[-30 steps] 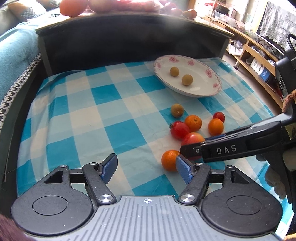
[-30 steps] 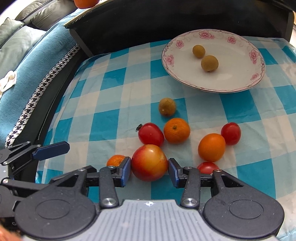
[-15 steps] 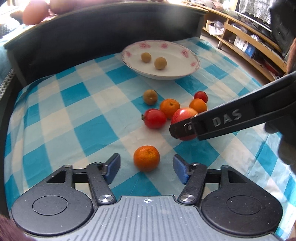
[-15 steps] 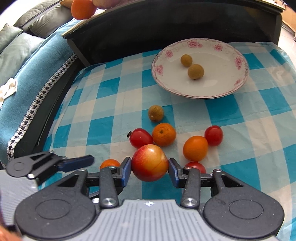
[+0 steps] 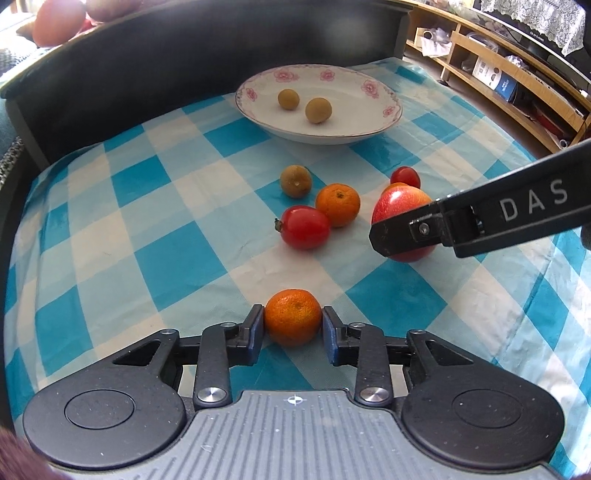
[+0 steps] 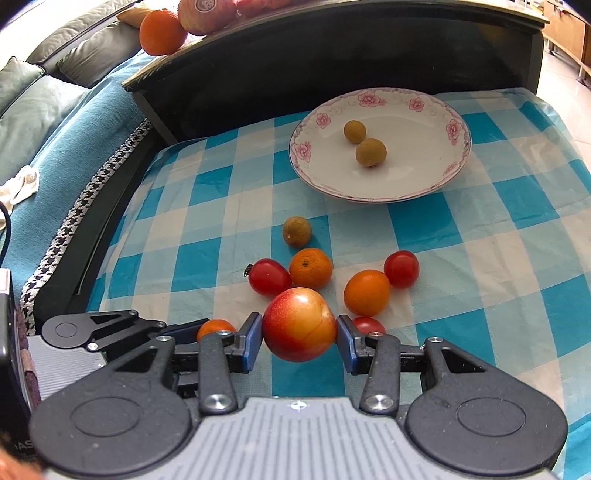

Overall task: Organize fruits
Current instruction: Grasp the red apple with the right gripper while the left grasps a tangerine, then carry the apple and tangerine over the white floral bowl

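At lower centre of each wrist view we see a catch: the left gripper [image 5: 293,328] pinches a small orange mandarin [image 5: 293,316] on the blue-checked cloth [image 5: 177,258], while the right gripper [image 6: 299,341] clamps a red-yellow apple [image 6: 299,324] — the flowered white plate [image 6: 436,184] sits upper right.

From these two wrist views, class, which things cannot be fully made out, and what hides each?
- Small red tomato, right wrist view: mostly behind the right gripper finger.
- Apple, left wrist view: its lower part is covered by the right gripper's finger.
- Fruit on the shelf, left wrist view: blurred, cut by the edge.
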Demonstrator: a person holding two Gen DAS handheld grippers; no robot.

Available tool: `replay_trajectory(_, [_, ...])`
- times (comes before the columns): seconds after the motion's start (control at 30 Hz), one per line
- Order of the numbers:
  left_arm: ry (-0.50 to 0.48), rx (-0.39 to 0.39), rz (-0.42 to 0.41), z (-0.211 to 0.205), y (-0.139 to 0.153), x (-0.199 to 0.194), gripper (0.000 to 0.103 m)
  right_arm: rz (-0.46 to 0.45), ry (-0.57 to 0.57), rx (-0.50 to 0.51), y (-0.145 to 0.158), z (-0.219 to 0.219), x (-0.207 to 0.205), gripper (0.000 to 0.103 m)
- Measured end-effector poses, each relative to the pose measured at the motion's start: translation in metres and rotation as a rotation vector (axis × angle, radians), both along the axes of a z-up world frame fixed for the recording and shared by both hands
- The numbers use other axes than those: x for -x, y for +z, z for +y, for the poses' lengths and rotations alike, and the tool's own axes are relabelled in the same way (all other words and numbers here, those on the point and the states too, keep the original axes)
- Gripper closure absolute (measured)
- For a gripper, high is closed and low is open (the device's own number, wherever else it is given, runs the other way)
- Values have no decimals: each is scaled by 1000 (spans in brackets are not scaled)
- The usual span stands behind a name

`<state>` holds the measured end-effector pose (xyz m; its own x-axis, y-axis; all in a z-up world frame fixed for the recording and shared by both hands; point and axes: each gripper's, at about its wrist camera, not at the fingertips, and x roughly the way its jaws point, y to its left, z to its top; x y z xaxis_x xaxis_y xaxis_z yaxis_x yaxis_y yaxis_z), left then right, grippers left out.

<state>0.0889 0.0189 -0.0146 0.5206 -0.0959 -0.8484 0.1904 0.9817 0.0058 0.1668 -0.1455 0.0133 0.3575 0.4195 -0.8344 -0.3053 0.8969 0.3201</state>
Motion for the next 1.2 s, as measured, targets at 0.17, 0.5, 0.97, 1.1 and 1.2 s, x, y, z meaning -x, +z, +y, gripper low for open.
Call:
replay_trajectory(0.17, [9, 3, -7, -1, 3, -1, 63, -15, -1, 9, 3, -2, 1, 57])
replay_trajectory(0.5, [40, 31, -44, -1, 18, -12, 63, -50, -13, 40, 9, -8, 2, 57])
replay_trajectory(0.97, [74, 53, -78, 1, 31, -21, 63, -86, 3, 95, 11, -7, 8, 57])
replay_trajectory(1.1, [70, 58, -87, -1, 35, -22, 63, -93, 0, 102, 12, -7, 8, 57])
replay_trajectory(1.2, [68, 62, -92, -2, 37, -23, 63, -95, 0, 105, 12, -7, 8, 57])
